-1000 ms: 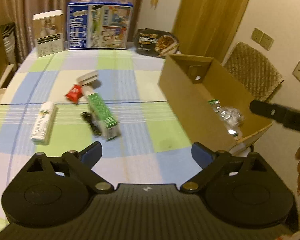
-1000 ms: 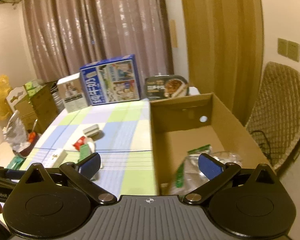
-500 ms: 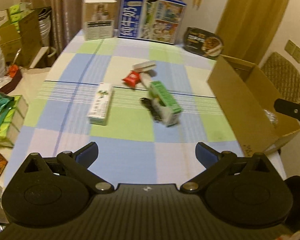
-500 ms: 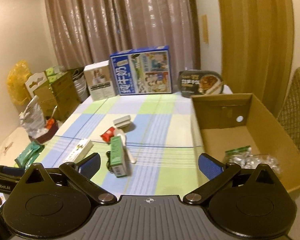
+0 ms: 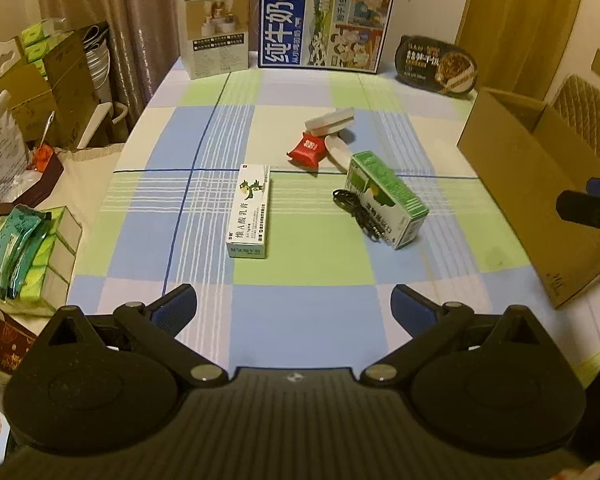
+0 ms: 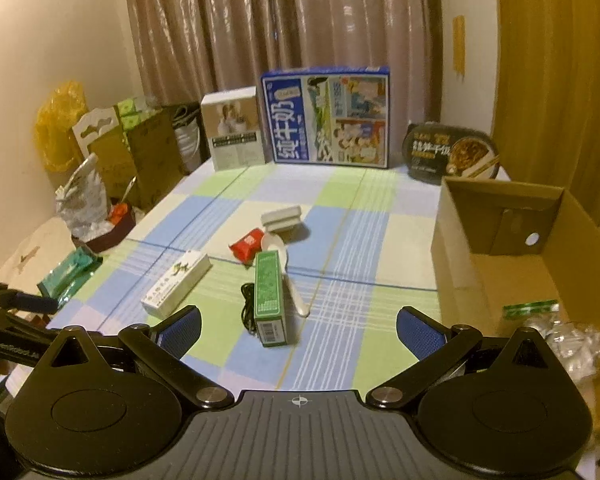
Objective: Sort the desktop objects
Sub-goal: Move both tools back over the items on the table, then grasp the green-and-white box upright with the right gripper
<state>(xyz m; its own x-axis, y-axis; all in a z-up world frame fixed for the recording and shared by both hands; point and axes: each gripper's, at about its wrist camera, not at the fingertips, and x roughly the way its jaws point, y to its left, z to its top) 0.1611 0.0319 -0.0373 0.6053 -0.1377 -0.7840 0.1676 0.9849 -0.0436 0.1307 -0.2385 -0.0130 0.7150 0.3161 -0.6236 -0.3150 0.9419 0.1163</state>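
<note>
Partly hidden black cable behind green box, both grippers' jaws spread, empty.

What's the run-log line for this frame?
left tool: open, empty | right tool: open, empty | green box: on table | cardboard box: partly filled

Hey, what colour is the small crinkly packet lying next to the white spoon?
Red, with a small white mark on it. The packet shows best in the left wrist view.

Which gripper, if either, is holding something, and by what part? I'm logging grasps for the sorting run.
Neither. The left gripper and right gripper both have their fingers spread wide above the checked tablecloth, with nothing between them.
</note>
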